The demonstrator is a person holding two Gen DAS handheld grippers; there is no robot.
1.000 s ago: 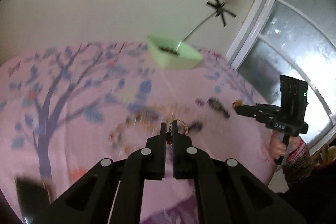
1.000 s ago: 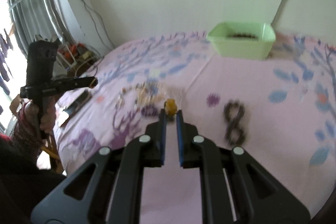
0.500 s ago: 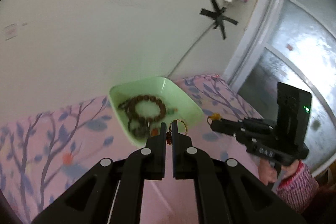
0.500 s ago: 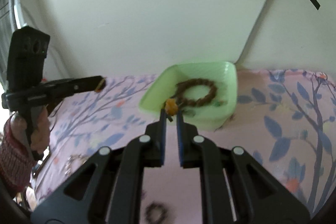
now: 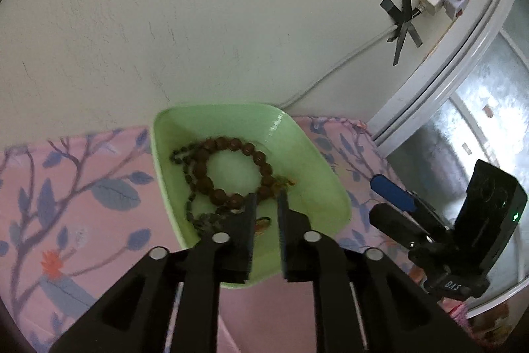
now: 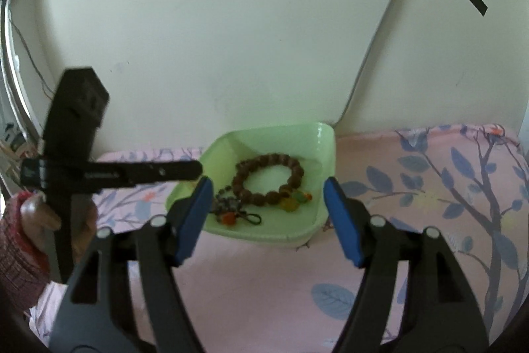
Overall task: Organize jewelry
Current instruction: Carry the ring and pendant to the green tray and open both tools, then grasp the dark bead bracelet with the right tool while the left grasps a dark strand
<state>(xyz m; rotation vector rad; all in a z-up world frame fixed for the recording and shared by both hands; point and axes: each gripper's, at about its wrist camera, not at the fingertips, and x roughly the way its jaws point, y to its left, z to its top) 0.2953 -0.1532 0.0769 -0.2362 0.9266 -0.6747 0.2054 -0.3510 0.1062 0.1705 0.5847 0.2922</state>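
Observation:
A light green tray (image 5: 297, 134) (image 6: 324, 138) stands on the pink cloth by the wall. In it lie a brown bead bracelet (image 5: 211, 184) (image 6: 294, 164), a dark thin bead chain (image 5: 188, 177) (image 6: 228, 204), and small orange and yellow-green pieces (image 6: 291, 202). My left gripper (image 5: 266, 204) hovers over the tray's near side, jaws slightly apart and empty; a small orange piece (image 5: 263, 224) lies in the tray below the gap. My right gripper (image 6: 267, 187) is wide open and empty, just in front of the tray. Each gripper also shows in the other's view: the left (image 6: 195, 169), the right (image 5: 386, 197).
The pink cloth with a blue tree print (image 6: 429, 197) covers the surface. A plain wall with a taped white cable (image 5: 330, 71) stands right behind the tray. A window frame (image 5: 446, 71) is at the right in the left wrist view.
Both grippers moved from the jewelry pile to the tray. Both were shut on small pieces; now both have opened and the pieces lie in the tray.

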